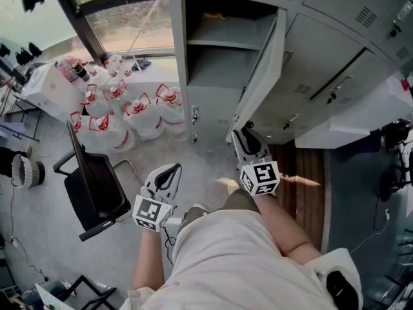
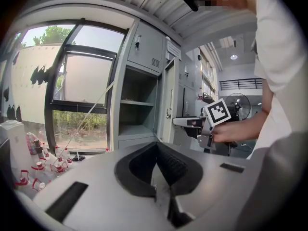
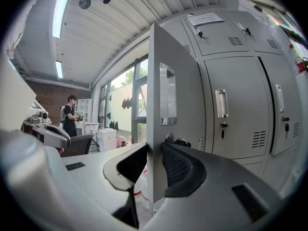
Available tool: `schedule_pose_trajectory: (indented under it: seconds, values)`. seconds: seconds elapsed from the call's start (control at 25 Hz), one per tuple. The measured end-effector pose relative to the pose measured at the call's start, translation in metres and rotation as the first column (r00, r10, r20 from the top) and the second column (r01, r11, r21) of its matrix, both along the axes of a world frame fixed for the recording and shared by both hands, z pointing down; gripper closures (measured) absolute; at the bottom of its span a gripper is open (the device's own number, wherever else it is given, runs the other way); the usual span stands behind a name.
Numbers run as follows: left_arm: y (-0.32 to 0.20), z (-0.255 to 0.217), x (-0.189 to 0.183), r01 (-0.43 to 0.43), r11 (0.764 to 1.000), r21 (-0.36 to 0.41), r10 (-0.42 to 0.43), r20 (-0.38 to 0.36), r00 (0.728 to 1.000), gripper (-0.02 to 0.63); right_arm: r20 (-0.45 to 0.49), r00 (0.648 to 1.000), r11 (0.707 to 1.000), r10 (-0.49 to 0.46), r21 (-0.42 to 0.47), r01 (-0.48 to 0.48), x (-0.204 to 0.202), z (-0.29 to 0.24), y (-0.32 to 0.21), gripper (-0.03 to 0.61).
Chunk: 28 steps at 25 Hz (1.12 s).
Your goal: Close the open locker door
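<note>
The right tongs [image 3: 155,150] pinch the free edge of the grey metal locker door [image 3: 161,47], just below its recessed steel handle [image 3: 168,94]. The left tongs [image 2: 156,146] hang pressed together and empty, well apart from the door. The door stands swung out from the open grey locker compartment [image 1: 216,50], hinged on the side nearest the closed lockers, with the person standing in front of it. To do this step well, the pinch is probably best held light, with the edge steered round the hinge's arc towards the frame, not shoved straight in. The tongs would then let go and push on the door's face before the inner jaw is caught between door and frame. The left tongs have no call to enter the closing gap. Clear plastic water bottles [image 1: 129,115] on the floor appear to stand aside from the door's path.
</note>
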<state>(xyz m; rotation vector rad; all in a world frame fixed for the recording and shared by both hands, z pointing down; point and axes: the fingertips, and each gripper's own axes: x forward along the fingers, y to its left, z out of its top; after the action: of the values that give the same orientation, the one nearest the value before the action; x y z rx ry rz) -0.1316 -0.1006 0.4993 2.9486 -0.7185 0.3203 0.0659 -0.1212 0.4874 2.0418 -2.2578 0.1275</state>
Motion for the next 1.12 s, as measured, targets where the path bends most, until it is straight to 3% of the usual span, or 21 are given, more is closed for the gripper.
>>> schedule_pose_trajectory:
  seconds: [0.48,1.12]
  values:
    - [0.003,0.003,-0.040,0.094,0.996,-0.005,-0.094,-0.010,0.995,0.611,-0.002,1.000,1.000,-0.007,0.022,0.007,-0.023,0.002,-0.032,0.495]
    - [-0.007,-0.003,-0.057,0.241,0.971,-0.003,-0.241,-0.004,0.971,0.611,-0.017,0.991,0.991,-0.132,0.022,0.132,-0.050,0.005,-0.071,0.510]
